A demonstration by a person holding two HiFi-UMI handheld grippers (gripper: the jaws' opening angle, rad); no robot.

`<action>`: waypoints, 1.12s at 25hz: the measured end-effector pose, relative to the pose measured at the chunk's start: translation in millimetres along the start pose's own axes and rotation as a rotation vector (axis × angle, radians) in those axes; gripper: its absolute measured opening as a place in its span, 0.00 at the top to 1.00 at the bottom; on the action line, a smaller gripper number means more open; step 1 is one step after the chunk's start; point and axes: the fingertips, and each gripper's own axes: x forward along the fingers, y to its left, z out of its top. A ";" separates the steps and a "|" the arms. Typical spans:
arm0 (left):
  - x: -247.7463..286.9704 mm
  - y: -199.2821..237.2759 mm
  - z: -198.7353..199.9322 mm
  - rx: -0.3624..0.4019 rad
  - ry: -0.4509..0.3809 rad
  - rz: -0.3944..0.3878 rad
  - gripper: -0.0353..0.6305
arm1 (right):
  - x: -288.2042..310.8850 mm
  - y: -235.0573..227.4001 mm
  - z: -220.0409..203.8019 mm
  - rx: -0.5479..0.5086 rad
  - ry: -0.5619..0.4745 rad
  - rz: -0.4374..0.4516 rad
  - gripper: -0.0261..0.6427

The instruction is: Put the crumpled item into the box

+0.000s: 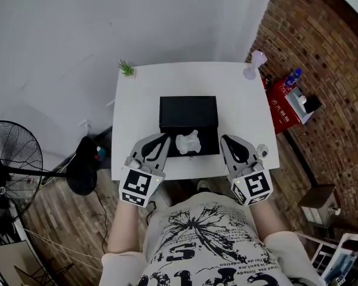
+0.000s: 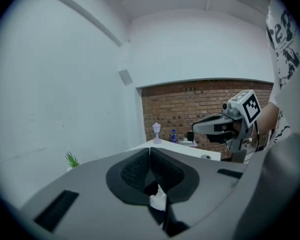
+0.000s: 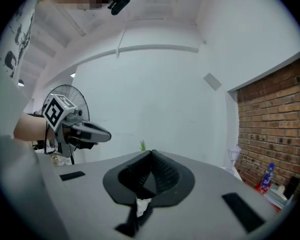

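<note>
A black box (image 1: 188, 111) sits in the middle of the white table (image 1: 137, 100). The white crumpled item (image 1: 188, 142) rests on the box's near part, between my two grippers; I cannot tell whether it lies inside. My left gripper (image 1: 165, 138) is just left of it with jaws together and nothing between them. The right gripper (image 1: 224, 139) is just to its right, also shut. In the left gripper view the jaws meet at the tips (image 2: 150, 149), with the crumpled item (image 2: 158, 200) showing below. The right gripper view shows the same: closed tips (image 3: 151, 153) above a bit of white crumple (image 3: 142, 204).
A small green plant (image 1: 126, 68) stands at the table's far left corner and a lilac ornament (image 1: 255, 64) at the far right corner. A small round object (image 1: 262, 151) lies near the right edge. A fan (image 1: 12, 159) stands on the floor to the left, a red crate (image 1: 283, 107) to the right.
</note>
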 end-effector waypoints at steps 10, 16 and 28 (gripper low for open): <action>-45.2 5.4 12.6 -0.032 -0.094 0.053 0.93 | -19.1 15.6 21.4 -0.025 -0.030 -0.042 0.94; -50.8 4.6 17.5 -0.034 -0.111 0.039 0.93 | -20.7 25.5 23.7 -0.034 -0.024 -0.041 0.94; -44.4 -12.7 22.1 -0.022 -0.111 0.000 0.93 | -29.7 25.5 21.0 -0.025 -0.037 -0.032 0.94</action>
